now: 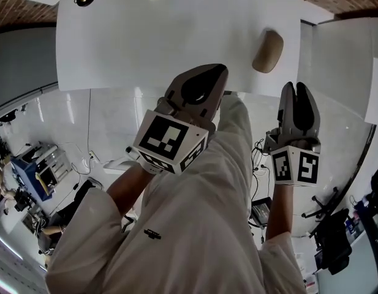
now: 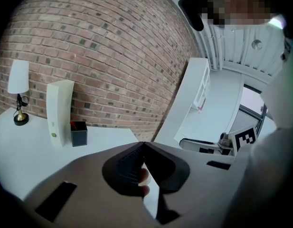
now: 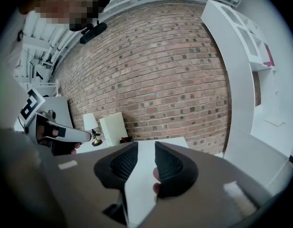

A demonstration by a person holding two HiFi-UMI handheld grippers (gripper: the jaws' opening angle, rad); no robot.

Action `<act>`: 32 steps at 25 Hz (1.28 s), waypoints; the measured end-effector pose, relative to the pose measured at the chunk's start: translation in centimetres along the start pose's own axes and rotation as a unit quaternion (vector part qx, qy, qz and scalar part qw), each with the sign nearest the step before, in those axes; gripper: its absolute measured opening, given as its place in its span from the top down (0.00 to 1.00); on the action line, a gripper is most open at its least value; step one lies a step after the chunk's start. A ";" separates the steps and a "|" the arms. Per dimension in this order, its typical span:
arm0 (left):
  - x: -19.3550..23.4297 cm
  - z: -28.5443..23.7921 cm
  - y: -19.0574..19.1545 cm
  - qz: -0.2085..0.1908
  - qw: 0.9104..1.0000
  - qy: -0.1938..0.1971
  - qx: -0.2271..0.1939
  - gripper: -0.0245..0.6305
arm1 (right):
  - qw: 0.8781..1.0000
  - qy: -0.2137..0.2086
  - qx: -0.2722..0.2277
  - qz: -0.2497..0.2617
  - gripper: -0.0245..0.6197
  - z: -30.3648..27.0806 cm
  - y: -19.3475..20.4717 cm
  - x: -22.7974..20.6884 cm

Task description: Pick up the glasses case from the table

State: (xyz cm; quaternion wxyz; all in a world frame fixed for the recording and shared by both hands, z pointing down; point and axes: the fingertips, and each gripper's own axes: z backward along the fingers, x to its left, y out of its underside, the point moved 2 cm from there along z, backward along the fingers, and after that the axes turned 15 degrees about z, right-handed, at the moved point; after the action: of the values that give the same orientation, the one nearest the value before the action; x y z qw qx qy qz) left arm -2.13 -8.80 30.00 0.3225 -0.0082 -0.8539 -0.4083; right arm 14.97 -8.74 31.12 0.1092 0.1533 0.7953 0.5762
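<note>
- glasses case (image 1: 268, 51): tan, rounded, lying flat on the white table (image 1: 146, 41), right part, close to the near edge. Nothing touches it and nothing sits beside it, so I have free access from my side.
- Its long axis runs roughly away from me with a slight tilt, so the short width faces a gripper coming in from the near edge. I read that as the natural axis to clamp across.
- right gripper (image 1: 298, 86): nearest to the case, which sits ahead of it and a bit to its left, clearly apart. In the right gripper view its jaws (image 3: 146, 144) stand slightly parted with only bare tabletop between them, so it holds nothing. I take it as the picking hand. The gap looks too narrow for the case's width, so I'd open wider before going in.
- left gripper (image 1: 208, 72): further left and off the case's line. The left gripper view shows its tips (image 2: 144, 143) clenched together with nothing in them. It looks parked to me and not needed for a one-hand pick.
- Neither gripper view shows the case, so only the head view gives me alignment.
- Far end of the table, against the brick wall (image 2: 103, 56): lamp (image 2: 18, 87), tall white box (image 2: 58, 110), small dark holder (image 2: 78, 133). All are well apart from the case and no collision concern.
- Step in hand, as I judge it: approach. No contact made yet.
</note>
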 end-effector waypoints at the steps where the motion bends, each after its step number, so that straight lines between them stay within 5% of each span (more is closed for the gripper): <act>1: 0.1 -0.2 0.1 0.000 1.000 -0.001 0.002 0.95 | 1.000 -0.002 0.004 -0.002 0.75 -0.4 0.3 -0.1; 16: 3.1 -4.5 0.9 0.012 1.000 -0.018 0.015 0.95 | 0.989 -0.023 0.108 -0.094 0.47 -7.1 9.8 -1.4; 32: 6.7 -7.1 4.8 0.025 0.997 -0.049 0.045 0.95 | 0.981 0.017 0.169 -0.091 0.32 -12.6 17.4 -3.0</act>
State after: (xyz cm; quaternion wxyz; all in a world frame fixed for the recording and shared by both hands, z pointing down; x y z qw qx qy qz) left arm -2.27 -12.25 40.30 0.2902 -0.0352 -0.8859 -0.3602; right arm 15.39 -15.97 51.56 0.1203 0.0862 0.8937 0.4236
